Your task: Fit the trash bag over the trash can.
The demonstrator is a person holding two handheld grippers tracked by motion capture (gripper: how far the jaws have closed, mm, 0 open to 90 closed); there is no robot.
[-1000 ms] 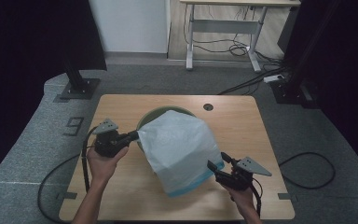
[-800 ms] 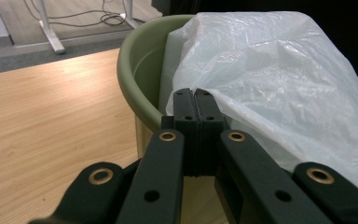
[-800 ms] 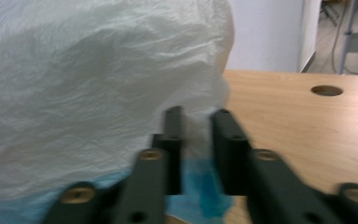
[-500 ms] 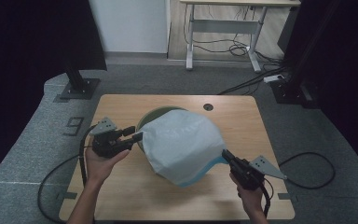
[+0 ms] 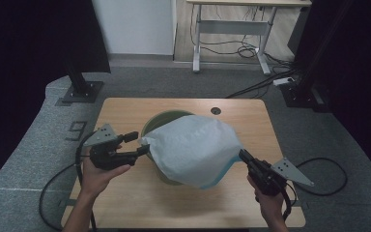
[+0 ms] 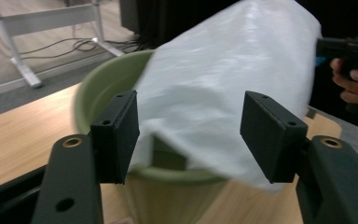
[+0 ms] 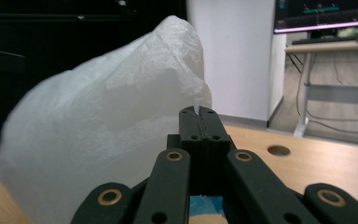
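The work in hand was lining the green bin with the white plastic bag, and it looked roughly half done at best. At the centre of the high view the bag billowed over the bin, covering most of its mouth; only the upper-left arc of the rim showed bare. The bag's blue-edged hem hung at the lower right, outside the bin rather than tucked around it.

The right gripper, at the lower right of that frame, was clamped tight on the bag's edge; in the right gripper view a sliver of white film poked up between the closed jaws. The left gripper, at the left, had just been opening. In the left gripper view its pads stood apart with the bag beyond them, and I judged it released, though motion blur made any contact hard to rule out.

What seemed left: regrip on the left, spread the opening, and pull the hem down around the rim on every side.

The bin stood on a light wooden table with a round cable hole at its upper right. Grey carpet surrounded it, dark curtains hung to both sides, and a white-framed desk with cables stood at the top of the frame.
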